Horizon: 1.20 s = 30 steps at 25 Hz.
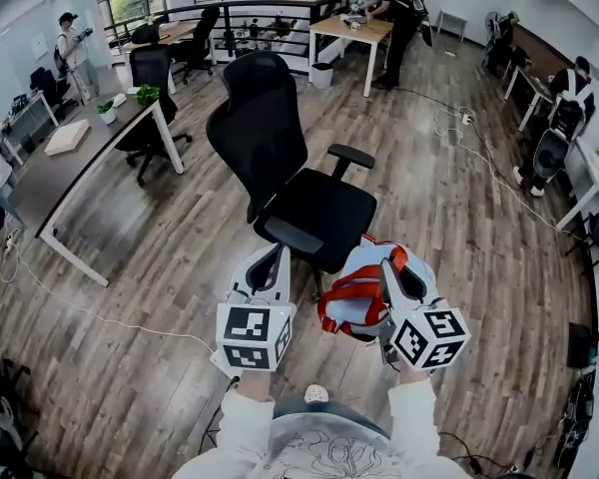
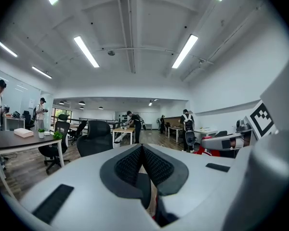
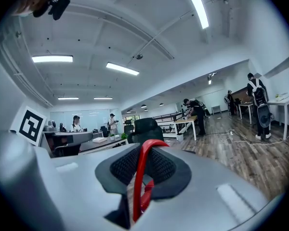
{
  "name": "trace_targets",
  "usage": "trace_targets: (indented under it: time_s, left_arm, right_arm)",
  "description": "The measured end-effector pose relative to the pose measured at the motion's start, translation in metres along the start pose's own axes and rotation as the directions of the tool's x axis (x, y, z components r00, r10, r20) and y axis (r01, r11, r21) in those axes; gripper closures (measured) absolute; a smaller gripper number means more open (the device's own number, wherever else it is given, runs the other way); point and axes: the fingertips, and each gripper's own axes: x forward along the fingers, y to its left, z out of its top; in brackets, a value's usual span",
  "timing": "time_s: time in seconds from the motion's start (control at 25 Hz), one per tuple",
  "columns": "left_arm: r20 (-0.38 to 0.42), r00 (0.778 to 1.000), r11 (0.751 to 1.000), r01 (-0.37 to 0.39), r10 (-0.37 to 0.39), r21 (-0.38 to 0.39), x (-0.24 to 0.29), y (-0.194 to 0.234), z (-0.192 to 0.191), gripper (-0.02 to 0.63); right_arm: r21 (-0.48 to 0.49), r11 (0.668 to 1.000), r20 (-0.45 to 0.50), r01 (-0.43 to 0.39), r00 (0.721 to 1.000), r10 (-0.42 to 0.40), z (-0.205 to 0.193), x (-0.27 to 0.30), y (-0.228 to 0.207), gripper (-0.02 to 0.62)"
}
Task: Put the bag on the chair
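Observation:
A black office chair (image 1: pixel 309 208) stands on the wood floor just ahead of me, its seat facing me. A pale blue bag with red straps (image 1: pixel 364 287) hangs near the seat's front right edge. My right gripper (image 1: pixel 387 264) is shut on one red strap (image 3: pixel 140 167), which loops up between its jaws. My left gripper (image 1: pixel 280 252) sits left of the bag, by the seat's front, shut with nothing between its pads (image 2: pixel 142 150). The chair's back (image 3: pixel 147 128) rises beyond the right jaws.
A long desk (image 1: pixel 70 168) with another black chair (image 1: pixel 148 118) stands to the left. A wooden table (image 1: pixel 351 30) with a person at it is at the back. A white cable (image 1: pixel 469 148) runs over the floor at the right. People stand at the far left and right.

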Motion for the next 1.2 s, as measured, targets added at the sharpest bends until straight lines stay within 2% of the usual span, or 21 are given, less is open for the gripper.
trace_targets:
  time_s: [0.32, 0.6, 1.2]
  left_arm:
    - [-0.027, 0.999, 1.000, -0.022, 0.022, -0.006, 0.059, 0.011, -0.001, 0.600]
    - [-0.050, 0.998, 0.999, -0.031, 0.030, -0.020, 0.117, 0.041, -0.012, 0.600]
    - [-0.043, 0.997, 0.998, 0.057, -0.057, -0.012, 0.299, 0.124, 0.017, 0.600]
  right_arm:
    - [0.018, 1.000, -0.029, -0.003, 1.000, 0.004, 0.002, 0.048, -0.041, 0.537]
    - [0.046, 0.999, -0.062, 0.012, 0.998, -0.009, -0.008, 0.105, -0.070, 0.537]
    - [0.005, 0.998, -0.054, 0.060, 0.997, -0.060, 0.027, 0.285, -0.126, 0.537]
